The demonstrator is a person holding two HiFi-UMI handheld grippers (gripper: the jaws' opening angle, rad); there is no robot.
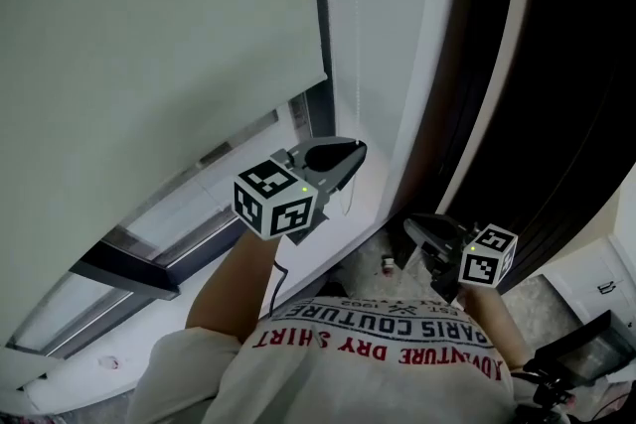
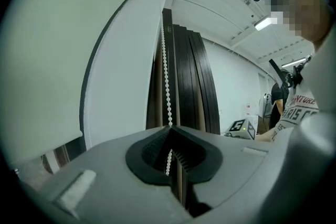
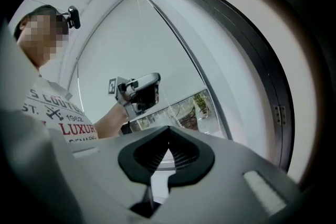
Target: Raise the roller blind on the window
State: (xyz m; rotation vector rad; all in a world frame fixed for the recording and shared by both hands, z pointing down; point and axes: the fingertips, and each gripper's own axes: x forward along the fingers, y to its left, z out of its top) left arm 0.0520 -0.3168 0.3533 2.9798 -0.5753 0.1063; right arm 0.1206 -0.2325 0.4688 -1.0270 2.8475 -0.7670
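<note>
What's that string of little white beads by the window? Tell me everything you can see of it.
The bead chain is a thin string of small round white beads, plastic by the look. It hangs straight and vertical beside the edge of the blind, in front of the dark curtain. Lower down it passes between the jaws of the left gripper, which are shut on it.

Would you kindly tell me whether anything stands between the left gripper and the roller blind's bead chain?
Nothing visible does. The left gripper is already shut on the bead chain, which runs up between its fingers beside the roller blind. The right gripper is shut, empty and lower down.
</note>
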